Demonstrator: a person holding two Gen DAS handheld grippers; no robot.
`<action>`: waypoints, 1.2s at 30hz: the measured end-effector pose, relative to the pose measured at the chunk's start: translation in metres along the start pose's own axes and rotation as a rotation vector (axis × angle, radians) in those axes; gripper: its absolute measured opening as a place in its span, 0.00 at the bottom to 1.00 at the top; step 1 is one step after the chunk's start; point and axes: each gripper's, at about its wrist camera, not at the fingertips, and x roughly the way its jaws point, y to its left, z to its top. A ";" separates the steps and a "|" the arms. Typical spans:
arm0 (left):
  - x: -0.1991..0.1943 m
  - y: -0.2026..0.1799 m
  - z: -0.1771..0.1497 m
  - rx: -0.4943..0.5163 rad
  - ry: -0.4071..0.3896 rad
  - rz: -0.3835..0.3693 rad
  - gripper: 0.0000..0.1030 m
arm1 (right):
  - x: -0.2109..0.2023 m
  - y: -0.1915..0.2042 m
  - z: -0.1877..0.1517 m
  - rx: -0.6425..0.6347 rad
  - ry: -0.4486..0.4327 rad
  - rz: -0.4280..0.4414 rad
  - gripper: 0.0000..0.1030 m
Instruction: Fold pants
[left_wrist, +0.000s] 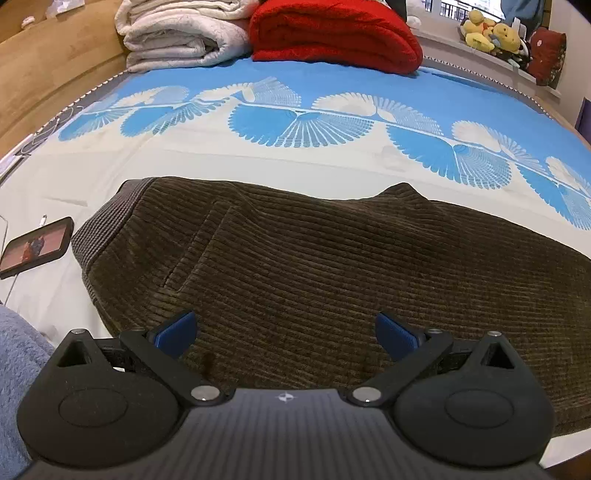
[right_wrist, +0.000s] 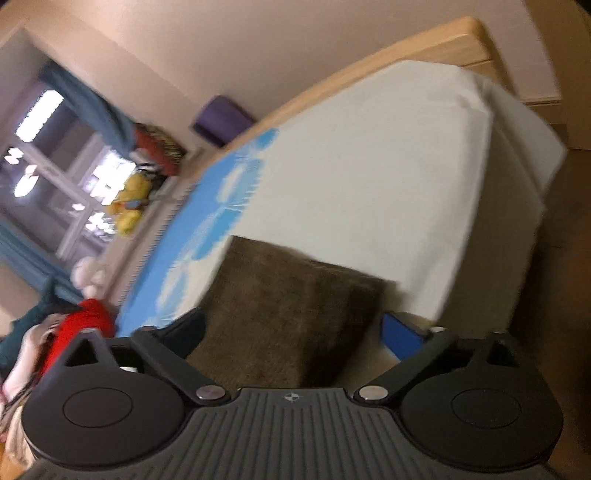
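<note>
Left wrist view shows my left tongs (left_wrist: 284, 332) open over the brown pants (left_wrist: 332, 277) on the bed (left_wrist: 221, 162). My right tongs (right_wrist: 291, 332) gape too, pants at twelve o'clock. Grabbing one layer could mess up the fold.

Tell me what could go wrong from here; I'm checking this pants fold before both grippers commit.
The right gripper is open over a pants end near the bed edge; a bad pinch could drag it off. The left gripper, also open, may catch only the top corduroy layer. The phone lies near the waistband and might get bumped.
</note>
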 end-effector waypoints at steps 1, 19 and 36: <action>0.001 0.000 0.000 0.002 0.000 0.000 1.00 | 0.002 0.001 -0.003 -0.001 0.005 -0.003 0.91; 0.016 0.015 0.009 -0.024 0.042 -0.023 1.00 | 0.057 0.088 0.015 -0.219 0.034 -0.356 0.14; 0.001 0.073 -0.004 -0.071 -0.007 -0.072 1.00 | 0.007 0.318 -0.376 -1.519 0.449 0.275 0.14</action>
